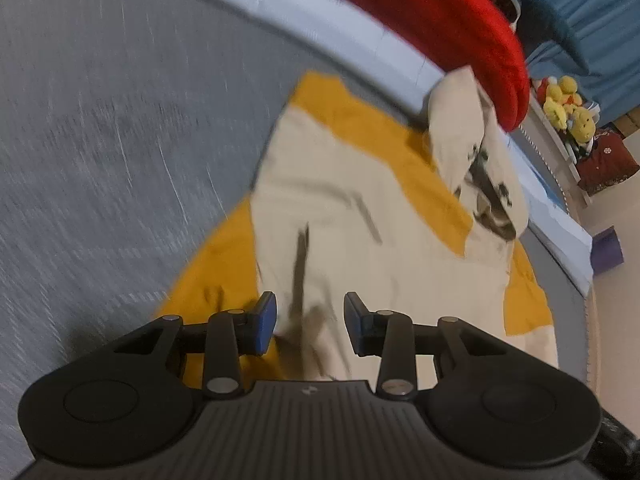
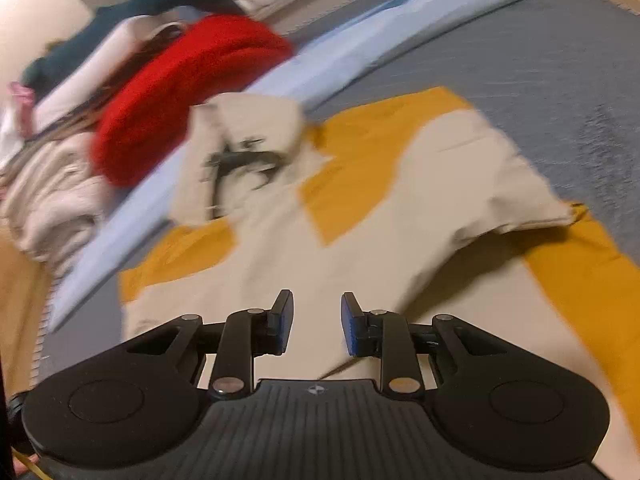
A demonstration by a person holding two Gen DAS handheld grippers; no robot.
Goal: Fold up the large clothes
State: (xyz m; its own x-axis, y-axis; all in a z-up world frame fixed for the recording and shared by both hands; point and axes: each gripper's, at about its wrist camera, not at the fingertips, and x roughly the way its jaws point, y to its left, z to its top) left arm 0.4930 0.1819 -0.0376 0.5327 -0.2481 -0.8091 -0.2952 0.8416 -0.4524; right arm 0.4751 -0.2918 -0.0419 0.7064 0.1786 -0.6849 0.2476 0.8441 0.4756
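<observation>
Left gripper [image 1: 310, 322] hovers with jaws wide, empty, over the near edge of the cream-and-mustard large cotton garment [image 1: 344, 216], which lies on the grey textured bed cover [image 1: 100, 140]. One cream panel is flipped inward, hood end crumpled by the red fleece bundle [image 1: 440, 20]; fold looks barely begun. Right gripper [image 2: 316, 322] hovers likewise, wide and empty.

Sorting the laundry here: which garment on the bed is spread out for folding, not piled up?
The cream-and-mustard shirt, lying flat under both open grippers; the red knit and beige clothes sit bunched in a pile behind it.
</observation>
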